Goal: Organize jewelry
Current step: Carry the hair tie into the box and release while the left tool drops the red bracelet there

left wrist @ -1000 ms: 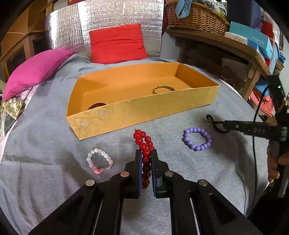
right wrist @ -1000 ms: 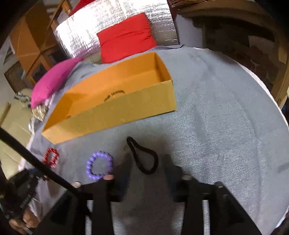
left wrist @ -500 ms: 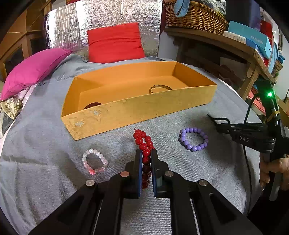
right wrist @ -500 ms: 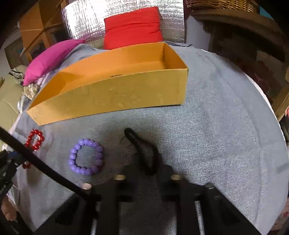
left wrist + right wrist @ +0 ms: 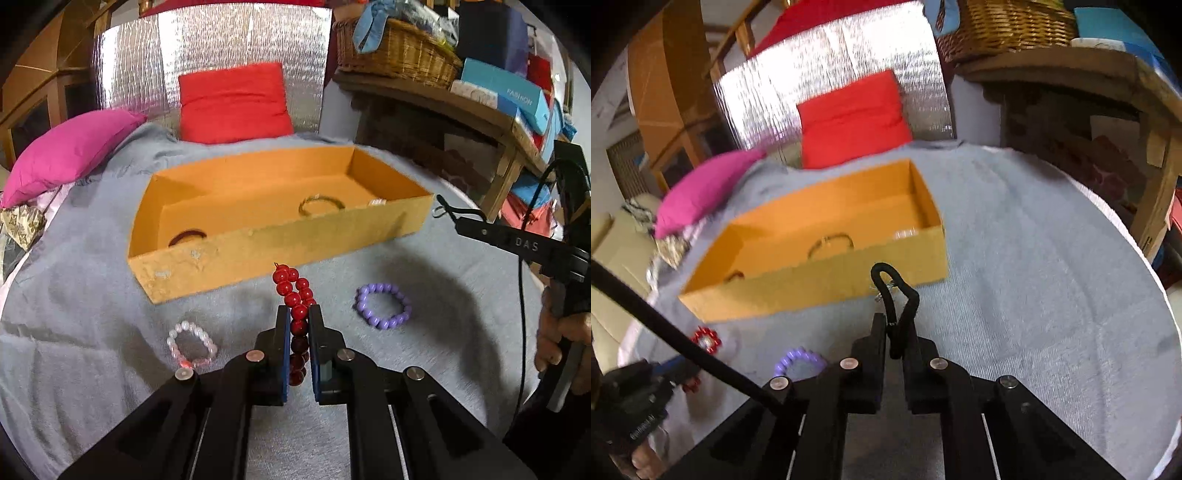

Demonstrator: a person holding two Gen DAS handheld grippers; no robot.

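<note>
Your left tongs (image 5: 297,321) were matte black with blue pads and silver screw heads; your right tongs (image 5: 897,332) were black, trailing a black cable.

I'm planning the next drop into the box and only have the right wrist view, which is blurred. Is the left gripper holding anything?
Observer: Yes. The left gripper is shut on the red bead bracelet, pinched flat into a doubled strand.
Operator: Is anything loose that I can't see?
Observer: A pink-and-white bead bracelet lies on the grey cloth, to the left of that gripper.
Operator: What's the dark shape at the box's left end?
Observer: It's a dark ring-shaped bracelet lying on the floor of the orange box, near its front wall.
</note>
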